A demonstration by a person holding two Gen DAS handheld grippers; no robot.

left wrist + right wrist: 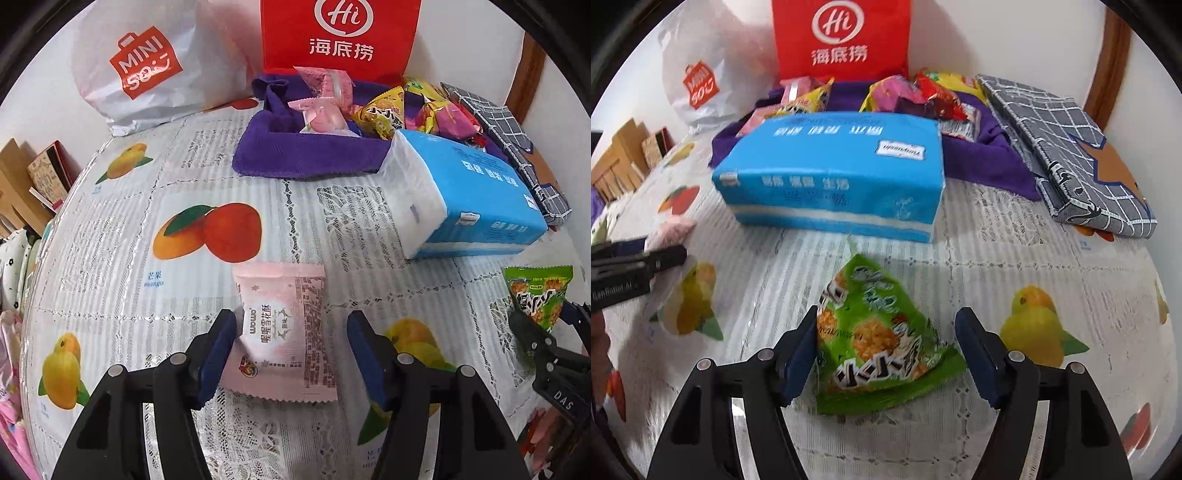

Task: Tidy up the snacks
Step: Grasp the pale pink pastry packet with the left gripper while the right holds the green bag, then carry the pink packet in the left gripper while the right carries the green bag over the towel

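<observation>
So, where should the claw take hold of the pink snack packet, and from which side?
Grip the pink snack packet across its puffy middle, coming from above with one pad at each long edge. It lies flat on the tablecloth, and the left claw already straddles it, open.

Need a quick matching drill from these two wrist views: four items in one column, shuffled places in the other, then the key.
Items:
1. pink snack packet
2. green snack packet
3. blue tissue pack
4. red bag

Places:
A. standing against the back wall
B. flat on the cloth between the open left claw fingers
C. lying in front of the purple towel
D. between the open right claw fingers

Pairs: 1-B, 2-D, 3-C, 4-A
</observation>
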